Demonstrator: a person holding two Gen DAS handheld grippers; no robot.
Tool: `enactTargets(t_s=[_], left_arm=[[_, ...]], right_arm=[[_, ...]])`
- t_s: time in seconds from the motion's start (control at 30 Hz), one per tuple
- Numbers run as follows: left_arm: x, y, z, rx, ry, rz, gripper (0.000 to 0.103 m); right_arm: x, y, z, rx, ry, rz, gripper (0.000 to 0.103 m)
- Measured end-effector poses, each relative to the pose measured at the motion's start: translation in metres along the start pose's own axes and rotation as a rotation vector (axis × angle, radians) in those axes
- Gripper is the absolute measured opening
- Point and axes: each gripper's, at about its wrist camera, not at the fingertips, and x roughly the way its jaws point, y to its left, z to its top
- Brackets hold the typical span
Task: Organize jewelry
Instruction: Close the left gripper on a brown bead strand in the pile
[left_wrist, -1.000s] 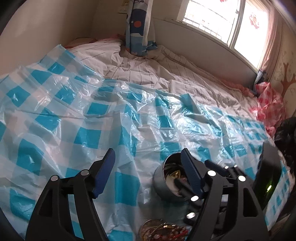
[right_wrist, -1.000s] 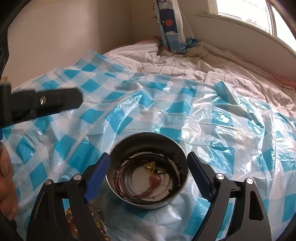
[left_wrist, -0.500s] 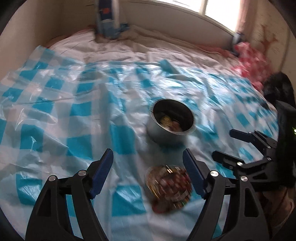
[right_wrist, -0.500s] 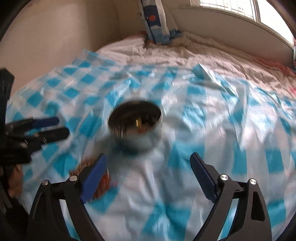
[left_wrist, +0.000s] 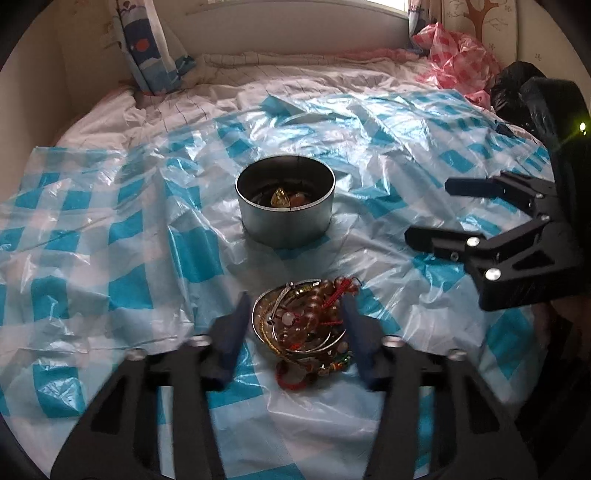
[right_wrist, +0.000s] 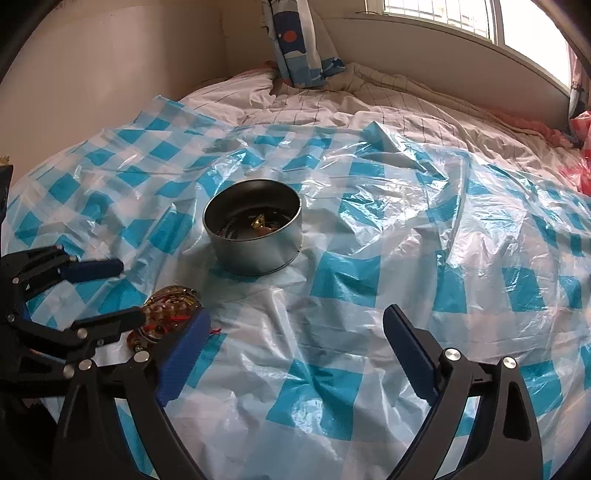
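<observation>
A round metal tin (left_wrist: 285, 201) stands on the blue-checked plastic sheet and holds a few pieces of jewelry; it also shows in the right wrist view (right_wrist: 253, 230). A heap of bead bracelets, bangles and red cords (left_wrist: 304, 321) lies in front of it, seen also in the right wrist view (right_wrist: 168, 314). My left gripper (left_wrist: 295, 332) is open, its fingers either side of the heap, just above it. My right gripper (right_wrist: 295, 347) is open and empty over bare sheet, right of the heap; it shows in the left wrist view (left_wrist: 439, 210).
The checked sheet (right_wrist: 406, 240) covers a bed with a striped quilt (left_wrist: 295, 85). A blue cartoon curtain (left_wrist: 147, 48) hangs at the back. A pink checked bag (left_wrist: 458, 59) and a black bag (left_wrist: 517, 85) lie at the far right.
Both grippers pulled back from the tin and lifted. My left gripper now frames the jewelry heap. My right gripper moved away to the right and stays open.
</observation>
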Motion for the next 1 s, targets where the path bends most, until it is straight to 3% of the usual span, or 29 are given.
enactTargets(t_s=[0.2,0.3,0.4,0.63,0.67,0.73,0.87,0.93,1.0], left_arm=[[0.014,-0.013,-0.005,0.098,0.049,0.004,0.022],[0.016,-0.012,-0.006,0.093,0.062,-0.013,0.009],[0.009,0.000,0.000,0.010,0.046,-0.057,0.009],[-0.013,0.055,0.008,-0.293,-0.066,-0.241,0.009],[-0.016,0.061,0.009,-0.329,-0.085,-0.264,0.003],[-0.020,0.072,0.011,-0.387,-0.121,-0.292,0.000],[-0.029,0.082,0.015,-0.443,-0.178,-0.335,0.000],[-0.028,0.080,0.017,-0.423,-0.165,-0.319,0.000],[-0.018,0.073,0.018,-0.388,-0.101,-0.328,0.000]], right_arm=[[0.002,0.000,0.000,-0.008,-0.002,-0.008,0.093],[0.002,0.001,0.000,-0.008,-0.001,-0.007,0.093],[0.003,0.001,0.001,-0.010,0.000,-0.007,0.093],[0.008,0.010,-0.001,-0.046,0.018,0.010,0.093],[0.008,0.012,-0.001,-0.054,0.020,0.017,0.093],[0.009,0.020,-0.002,-0.078,0.020,0.044,0.093],[0.015,0.038,-0.002,-0.130,0.036,0.108,0.093],[0.019,0.044,-0.001,-0.136,0.050,0.129,0.093],[0.023,0.046,-0.002,-0.141,0.065,0.130,0.093]])
